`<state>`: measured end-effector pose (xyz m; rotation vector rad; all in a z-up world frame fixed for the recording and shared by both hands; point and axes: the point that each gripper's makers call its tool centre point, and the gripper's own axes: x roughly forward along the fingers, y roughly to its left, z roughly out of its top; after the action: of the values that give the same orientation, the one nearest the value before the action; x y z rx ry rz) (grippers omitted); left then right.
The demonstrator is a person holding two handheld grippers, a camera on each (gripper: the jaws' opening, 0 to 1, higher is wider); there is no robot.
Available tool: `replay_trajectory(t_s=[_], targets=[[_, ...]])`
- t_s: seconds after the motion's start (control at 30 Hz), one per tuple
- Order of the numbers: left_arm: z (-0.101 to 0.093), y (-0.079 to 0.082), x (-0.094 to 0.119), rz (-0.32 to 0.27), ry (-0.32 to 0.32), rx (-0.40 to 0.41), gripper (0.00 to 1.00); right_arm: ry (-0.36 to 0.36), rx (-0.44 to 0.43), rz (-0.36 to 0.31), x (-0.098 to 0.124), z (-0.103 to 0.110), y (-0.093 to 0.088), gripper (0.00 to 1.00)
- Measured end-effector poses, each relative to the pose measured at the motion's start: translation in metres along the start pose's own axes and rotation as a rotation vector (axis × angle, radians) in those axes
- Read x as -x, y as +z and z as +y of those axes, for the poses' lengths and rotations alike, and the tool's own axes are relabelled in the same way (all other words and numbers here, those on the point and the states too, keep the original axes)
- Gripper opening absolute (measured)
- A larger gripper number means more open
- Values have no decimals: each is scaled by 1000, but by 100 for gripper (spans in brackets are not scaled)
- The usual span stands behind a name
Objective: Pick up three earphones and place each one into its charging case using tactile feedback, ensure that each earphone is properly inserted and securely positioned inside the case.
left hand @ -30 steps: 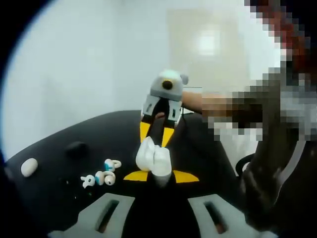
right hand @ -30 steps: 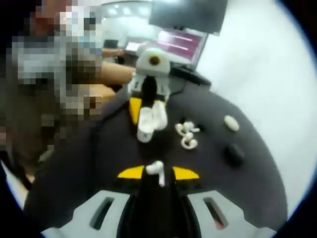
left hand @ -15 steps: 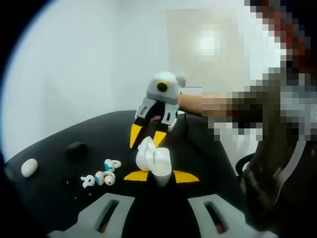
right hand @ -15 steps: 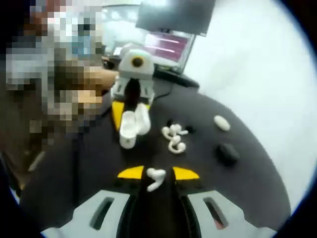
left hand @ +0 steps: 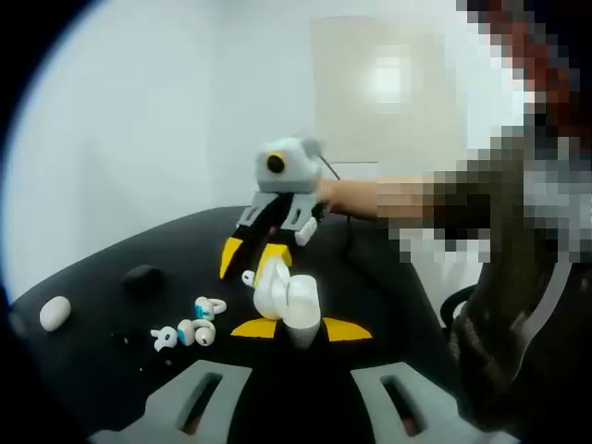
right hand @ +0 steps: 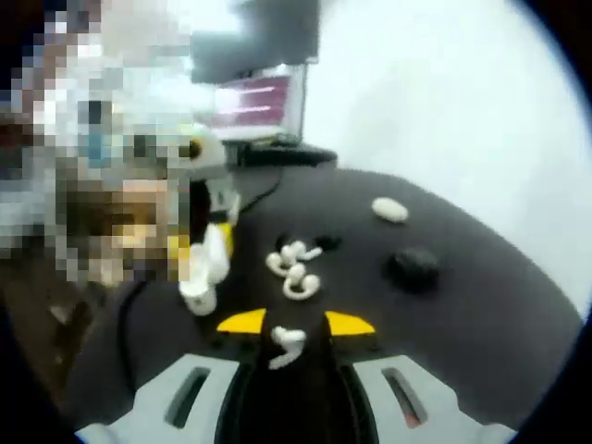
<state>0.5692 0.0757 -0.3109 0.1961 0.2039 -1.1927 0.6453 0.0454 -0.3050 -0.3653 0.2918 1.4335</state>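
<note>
Each gripper has grey slotted jaws tipped in yellow. The right gripper (left hand: 250, 262) carries a pale grey rounded housing above black-and-white jaw mounts. Beyond it, the person wears a dark sleeve (left hand: 481, 199).

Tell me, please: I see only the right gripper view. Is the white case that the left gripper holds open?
Observer: Yes. In the left gripper view, the left gripper grips the white case with its lid open.
Operator: Where is my earphone relative to it?
Observer: The right gripper holds the earphone close beside the open lid, not yet inside.
Operator: Is there anything to note on the table?
Observer: The loose earphones have blue parts.
</note>
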Motion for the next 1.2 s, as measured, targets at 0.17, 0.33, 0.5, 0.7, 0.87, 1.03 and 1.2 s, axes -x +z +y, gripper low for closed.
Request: replay_trajectory(t_s=[0.17, 0.33, 0.5, 0.7, 0.87, 1.03, 1.2], targets=[[0, 0, 0, 0, 0, -2, 14, -60, -30, 10, 16, -18, -3, 24], [0, 0, 0, 0, -1, -4, 13, -17, -62, 8, 22, -6, -10, 24], [0, 0, 0, 1, 0, -3, 13, 129, 13, 15, 8, 16, -4, 19], [0, 0, 0, 1, 1, -1, 14, 236, -60, 60, 0, 15, -4, 19], [0, -1, 0, 1, -1, -3, 13, 271, -108, 51, 6, 11, -2, 19], [-1, -1, 0, 1, -2, -4, 13, 320, -130, 87, 6, 16, -10, 19], [-2, -1, 0, 1, -2, -4, 13, 337, -150, 85, 4, 17, -9, 17]])
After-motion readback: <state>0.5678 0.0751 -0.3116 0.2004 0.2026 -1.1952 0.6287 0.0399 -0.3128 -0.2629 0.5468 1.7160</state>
